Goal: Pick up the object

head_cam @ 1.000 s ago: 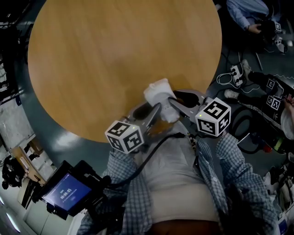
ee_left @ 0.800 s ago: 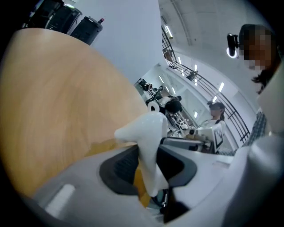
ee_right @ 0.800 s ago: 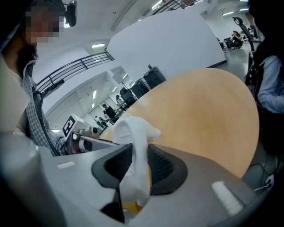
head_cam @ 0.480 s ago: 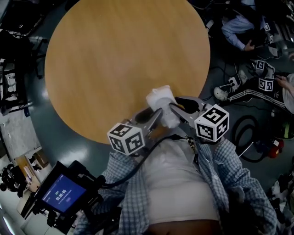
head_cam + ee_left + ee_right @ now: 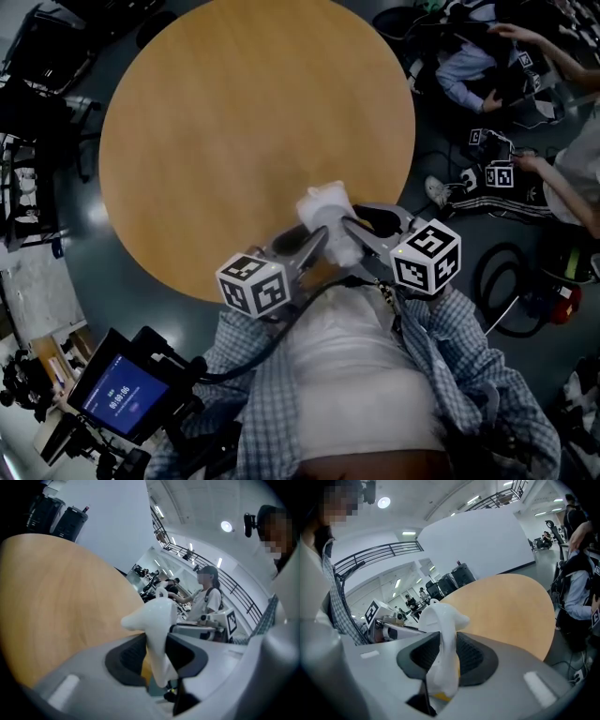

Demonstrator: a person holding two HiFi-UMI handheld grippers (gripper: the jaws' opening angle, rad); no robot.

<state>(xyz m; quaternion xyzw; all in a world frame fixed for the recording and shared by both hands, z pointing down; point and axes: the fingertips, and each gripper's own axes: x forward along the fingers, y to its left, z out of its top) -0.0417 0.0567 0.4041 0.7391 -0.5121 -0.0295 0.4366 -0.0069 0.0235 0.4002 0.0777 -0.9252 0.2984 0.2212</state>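
White object (image 5: 325, 208), soft and pale with a rounded top, hangs over the near rim of the round wooden surface (image 5: 253, 122), on the side closest to my body. I pinch it from both sides at once. My left gripper (image 5: 157, 654) has its fingers (image 5: 125, 656) pressed on the lower, narrower part, and my right gripper (image 5: 443, 660) has its fingers (image 5: 472, 658) pressed on it from the opposite flank, so the two meet nose to nose just off that rim. A yellowish patch shows low on the object in the right gripper view; I cannot tell what it is.

I judge the grasp itself as made and the lift as the step in hand. The object looks clear of the surface, though no view shows its underside plainly. The next move calls for raising both hands together at one pace, with even pressure, so that neither side tugs the soft body out of the other's pinch.
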